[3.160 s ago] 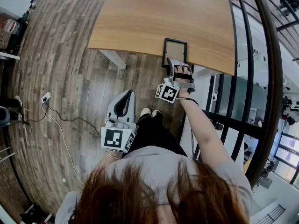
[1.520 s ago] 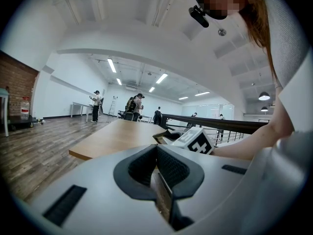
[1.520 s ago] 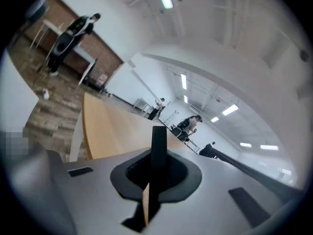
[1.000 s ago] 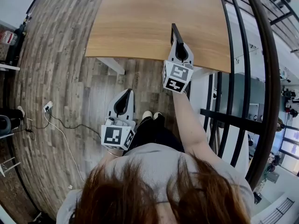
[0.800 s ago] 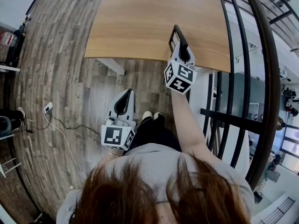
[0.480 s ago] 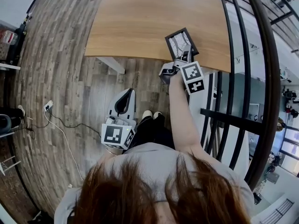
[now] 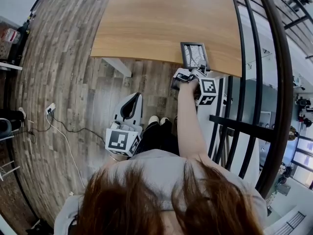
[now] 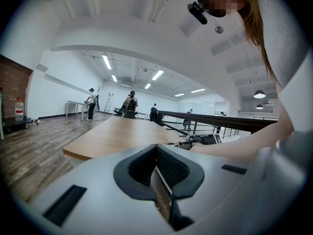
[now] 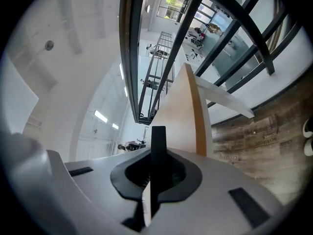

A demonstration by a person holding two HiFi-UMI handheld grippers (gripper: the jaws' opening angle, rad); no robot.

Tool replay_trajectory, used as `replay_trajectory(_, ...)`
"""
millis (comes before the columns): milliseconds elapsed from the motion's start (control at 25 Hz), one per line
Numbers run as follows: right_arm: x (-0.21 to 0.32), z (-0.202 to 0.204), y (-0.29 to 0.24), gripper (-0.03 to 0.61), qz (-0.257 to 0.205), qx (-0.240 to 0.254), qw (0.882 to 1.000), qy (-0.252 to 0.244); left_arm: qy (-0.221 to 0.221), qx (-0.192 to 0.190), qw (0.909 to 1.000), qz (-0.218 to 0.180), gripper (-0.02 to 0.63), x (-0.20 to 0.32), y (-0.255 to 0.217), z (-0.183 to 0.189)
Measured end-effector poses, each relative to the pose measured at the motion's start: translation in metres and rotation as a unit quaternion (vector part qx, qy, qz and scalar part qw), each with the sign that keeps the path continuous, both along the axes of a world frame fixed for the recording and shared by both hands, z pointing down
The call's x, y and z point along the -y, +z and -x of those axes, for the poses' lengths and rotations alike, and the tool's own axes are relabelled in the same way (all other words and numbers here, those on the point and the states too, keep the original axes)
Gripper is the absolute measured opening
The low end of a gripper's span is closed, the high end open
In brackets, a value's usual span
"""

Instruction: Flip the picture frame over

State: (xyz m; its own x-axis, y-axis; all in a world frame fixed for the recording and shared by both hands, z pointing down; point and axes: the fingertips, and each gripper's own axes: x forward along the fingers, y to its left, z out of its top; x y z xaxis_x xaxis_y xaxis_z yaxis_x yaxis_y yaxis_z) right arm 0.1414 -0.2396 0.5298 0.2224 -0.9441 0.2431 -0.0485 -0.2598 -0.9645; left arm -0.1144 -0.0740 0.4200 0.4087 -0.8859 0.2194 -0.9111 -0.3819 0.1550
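Note:
The black picture frame (image 7: pixel 194 56) lies on the wooden table (image 7: pixel 161 18) near its front right corner, with a pale, line-marked face upward. My right gripper (image 7: pixel 192 70) is shut on the frame's near edge, its marker cube turned toward the railing. In the right gripper view the frame (image 9: pixel 157 148) shows edge-on as a dark strip clamped between the jaws of the right gripper (image 9: pixel 155 173). My left gripper (image 7: pixel 129 109) hangs over the floor close to my body, shut and holding nothing. In the left gripper view its jaws (image 8: pixel 157 153) meet, and beyond them are the table (image 8: pixel 117 133) and the right gripper (image 8: pixel 203 140).
A black metal railing (image 7: pixel 254 82) runs along the table's right side, close to the right arm. A white table support (image 7: pixel 117 65) shows below the front edge. A cable (image 7: pixel 61 131) lies on the wood floor at the left. Several people stand far off (image 8: pixel 129 104).
The right gripper rolled over and sank toward the table with the frame. The frame went from standing on its edge to lying nearly flat, pale face up. The left gripper stayed put.

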Motion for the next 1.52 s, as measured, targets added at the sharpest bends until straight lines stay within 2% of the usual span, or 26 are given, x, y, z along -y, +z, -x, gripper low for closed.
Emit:
replay_trajectory(520, -0.013, 0.007, 0.016, 0.029, -0.015, 0.057, 0.998, 0.032, 0.013, 0.005, 0.9999, 0.01, 0.006, -0.01, 0.003, -0.004)
replay_trajectory(880, -0.01, 0.009, 0.028, 0.029, -0.011, 0.037, 0.999, 0.036, 0.014, 0.013, 0.9997, 0.014, 0.006, -0.011, 0.004, 0.0)
replay_trajectory(1520, -0.01, 0.016, 0.044, 0.032, -0.012, 0.049, 0.998, 0.038, 0.028, 0.011, 0.9992, 0.024, 0.006, -0.003, 0.012, -0.01)
